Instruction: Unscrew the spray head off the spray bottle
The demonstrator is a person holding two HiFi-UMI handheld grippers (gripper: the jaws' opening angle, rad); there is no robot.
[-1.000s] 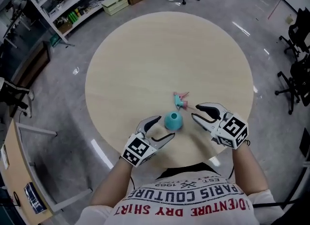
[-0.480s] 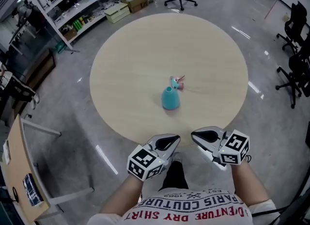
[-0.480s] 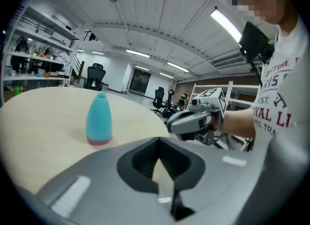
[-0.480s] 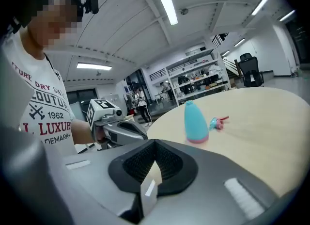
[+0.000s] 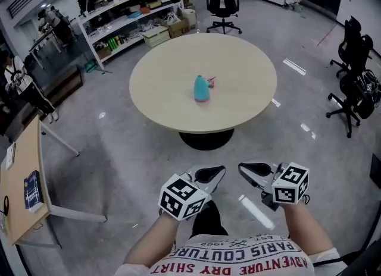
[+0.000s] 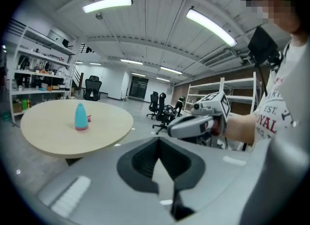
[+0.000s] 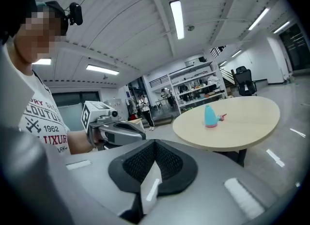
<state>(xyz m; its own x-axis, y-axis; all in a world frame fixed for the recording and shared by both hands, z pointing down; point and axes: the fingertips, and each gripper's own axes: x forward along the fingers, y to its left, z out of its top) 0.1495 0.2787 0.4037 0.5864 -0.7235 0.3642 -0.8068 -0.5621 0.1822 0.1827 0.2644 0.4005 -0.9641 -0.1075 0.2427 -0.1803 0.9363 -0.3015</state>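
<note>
**Round table** [image 5: 238,102]: pale wood, far from the person. A second before it lay directly under the grippers, so the person had stepped well back.

**Left gripper** [image 5: 219,171], **right gripper** [image 5: 243,167]: side by side near the body, each claw pressed together on nothing. A second before, both stood spread beside the bottle. Judged: unscrewing finished, tools withdrawn.

**Spray bottle** [image 5: 201,88]: teal cone with a pink band at the base, upright near the table's middle, no head on top.

**Spray head** [image 5: 211,81]: small, pink, lying on the table just right of the bottle, detached.
</note>
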